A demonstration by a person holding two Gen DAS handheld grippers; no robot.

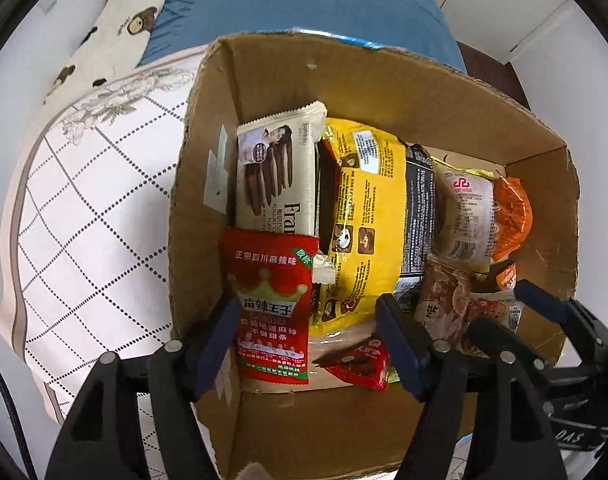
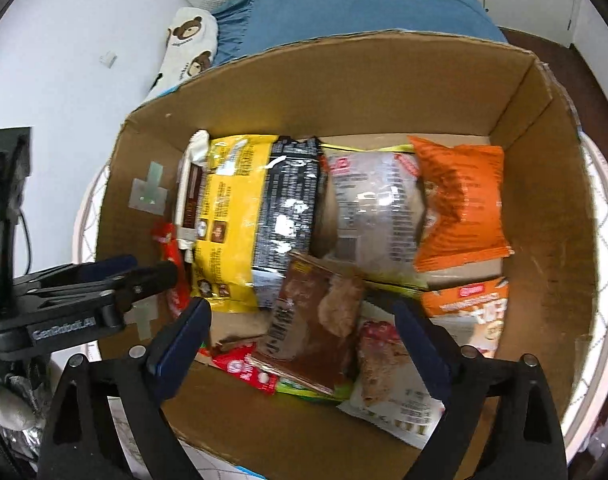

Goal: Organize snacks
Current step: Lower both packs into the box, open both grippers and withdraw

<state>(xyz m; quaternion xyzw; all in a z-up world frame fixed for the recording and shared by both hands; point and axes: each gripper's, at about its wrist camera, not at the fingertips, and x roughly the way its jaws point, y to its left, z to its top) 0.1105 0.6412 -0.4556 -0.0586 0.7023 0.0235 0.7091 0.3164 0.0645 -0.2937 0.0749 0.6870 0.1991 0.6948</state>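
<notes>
Left wrist view looks straight down into a cardboard box [image 1: 383, 92] that sits on a quilted bed [image 1: 84, 208]. The left tongs [image 1: 307, 344] stand apart, their pads astride a red spicy-strip packet [image 1: 270, 304] leaning upright against the box's left wall; the pads do not press it, so it looks released. In the right wrist view the right tongs [image 2: 300, 344] are spread wide and empty above a brown snack pouch [image 2: 315, 316] and a clear-wrapped bar [image 2: 383, 372] lying on the box floor.

The snacks are all light, crinkly film packs: soft, slippery, prone to buckle, and likely crushable inside. A sealed end or a flat middle pinch seems the safest hold.

The back row is packed tight: a cream biscuit pack [image 1: 276, 176], a yellow bag [image 1: 367, 208], a black-printed pack [image 2: 292, 200], a grey-labelled bag [image 2: 371, 204] and an orange packet [image 2: 463, 200]. The box walls and the other tongs, close alongside, crowd any reach.
</notes>
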